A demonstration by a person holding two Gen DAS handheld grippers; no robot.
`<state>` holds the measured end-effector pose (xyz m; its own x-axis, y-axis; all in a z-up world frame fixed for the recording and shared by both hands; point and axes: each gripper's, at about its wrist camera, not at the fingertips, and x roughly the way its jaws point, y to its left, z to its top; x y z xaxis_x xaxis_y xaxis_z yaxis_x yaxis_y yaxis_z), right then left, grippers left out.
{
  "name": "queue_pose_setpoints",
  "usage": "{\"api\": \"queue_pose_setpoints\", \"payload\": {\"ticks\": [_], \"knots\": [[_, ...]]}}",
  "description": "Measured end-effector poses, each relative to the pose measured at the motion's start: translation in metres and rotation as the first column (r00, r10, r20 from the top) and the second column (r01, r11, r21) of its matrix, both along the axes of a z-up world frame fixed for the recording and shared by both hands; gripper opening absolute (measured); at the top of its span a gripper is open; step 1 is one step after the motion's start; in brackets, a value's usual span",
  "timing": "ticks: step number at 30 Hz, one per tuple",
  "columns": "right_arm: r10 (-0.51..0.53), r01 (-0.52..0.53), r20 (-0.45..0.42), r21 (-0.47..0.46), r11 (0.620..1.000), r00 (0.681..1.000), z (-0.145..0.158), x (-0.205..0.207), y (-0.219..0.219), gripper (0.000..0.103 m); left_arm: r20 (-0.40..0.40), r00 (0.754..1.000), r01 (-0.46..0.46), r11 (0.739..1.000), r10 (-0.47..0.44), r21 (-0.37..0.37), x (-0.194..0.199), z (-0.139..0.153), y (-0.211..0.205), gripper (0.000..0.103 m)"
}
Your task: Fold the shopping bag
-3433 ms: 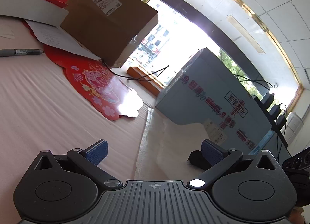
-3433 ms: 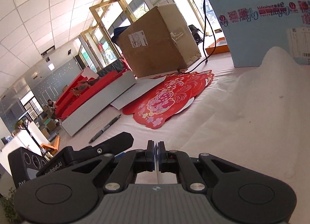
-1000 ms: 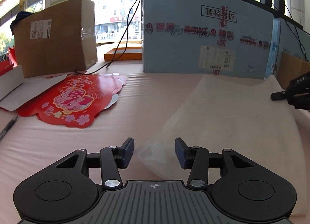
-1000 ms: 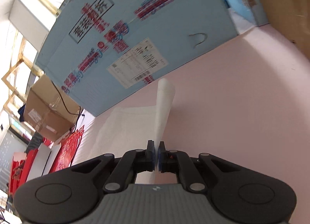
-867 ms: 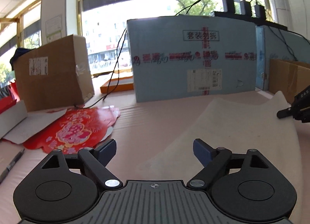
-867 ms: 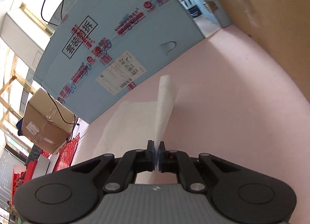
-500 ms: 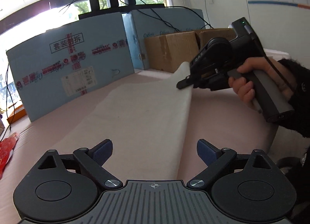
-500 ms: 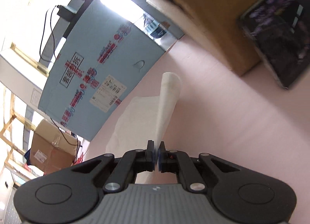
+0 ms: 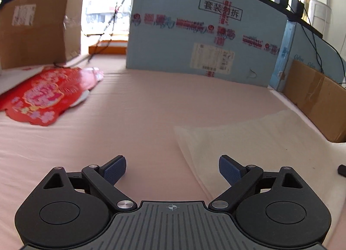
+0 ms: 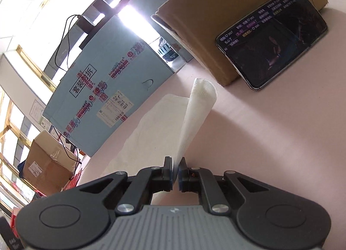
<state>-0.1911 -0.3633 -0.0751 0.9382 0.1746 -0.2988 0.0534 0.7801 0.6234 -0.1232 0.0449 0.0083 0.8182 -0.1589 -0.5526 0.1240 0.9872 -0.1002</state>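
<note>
right gripper (image 10: 175, 173): pinched on raised edge of thin white non-woven shopping bag (image 10: 195, 109) | left gripper (image 9: 172, 168): wide apart, holding nothing, over pink tabletop (image 9: 134, 107) | bag body flat on table just right of it

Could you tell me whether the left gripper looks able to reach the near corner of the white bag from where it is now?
Probably yes: the left gripper is open, and the white bag lies flat ahead-right with only bare pink cloth between.
</note>
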Motion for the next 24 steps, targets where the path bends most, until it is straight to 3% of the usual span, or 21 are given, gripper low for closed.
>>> {"api": "queue_pose_setpoints", "payload": {"ticks": [1, 2, 3, 5, 10, 12, 14, 16, 18, 19, 24], "knots": [[0.002, -0.002, 0.003, -0.017, 1.000, 1.000, 0.000, 0.000, 0.002, 0.007, -0.022, 1.000, 0.015, 1.000, -0.015, -0.006, 0.006, -0.001, -0.001, 0.090], [0.005, -0.005, 0.007, -0.035, 0.999, 1.000, 0.001, -0.001, 0.004, 0.007, -0.044, 0.999, 0.029, 1.000, -0.029, -0.011, 0.012, -0.002, -0.002, 0.077], [0.008, -0.007, 0.009, -0.042, 0.999, 1.000, 0.001, -0.002, 0.005, 0.007, -0.060, 0.997, 0.052, 0.999, -0.052, -0.013, 0.017, -0.003, -0.004, 0.072], [0.032, -0.032, 0.006, -0.041, 0.999, 0.999, 0.000, -0.004, 0.008, 0.006, -0.063, 0.993, 0.103, 0.994, -0.100, 0.038, 0.025, -0.002, -0.015, 0.054], [0.131, -0.131, -0.018, -0.027, 0.991, 0.991, 0.000, -0.011, 0.016, 0.005, -0.036, 0.990, 0.139, 0.974, -0.134, 0.178, 0.039, -0.002, -0.021, 0.051], [0.183, -0.184, -0.025, -0.032, 0.982, 0.983, 0.002, -0.015, 0.018, 0.008, -0.016, 0.990, 0.137, 0.965, -0.137, 0.225, 0.040, 0.000, -0.022, 0.053], [0.228, -0.230, -0.032, -0.056, 0.972, 0.973, 0.004, -0.020, 0.018, 0.015, 0.028, 0.993, 0.104, 0.960, -0.115, 0.261, 0.035, 0.006, -0.022, 0.072], [0.218, -0.220, -0.030, -0.089, 0.971, 0.975, 0.008, -0.028, 0.012, 0.026, 0.086, 0.989, 0.094, 0.958, -0.121, 0.272, 0.024, 0.014, -0.023, 0.078], [0.181, -0.182, -0.021, -0.122, 0.976, 0.983, 0.012, -0.039, 0.003, 0.040, 0.135, 0.980, 0.100, 0.953, -0.143, 0.286, 0.006, 0.020, -0.030, 0.083], [0.111, -0.110, -0.007, -0.171, 0.979, 0.994, 0.016, -0.050, -0.003, 0.050, 0.157, 0.974, 0.113, 0.950, -0.163, 0.291, -0.006, 0.022, -0.035, 0.087], [-0.089, 0.109, 0.074, -0.334, 0.936, 0.993, 0.026, -0.067, -0.014, 0.053, 0.244, 0.921, 0.223, 0.923, -0.305, 0.315, -0.063, 0.022, -0.077, 0.094]]}}
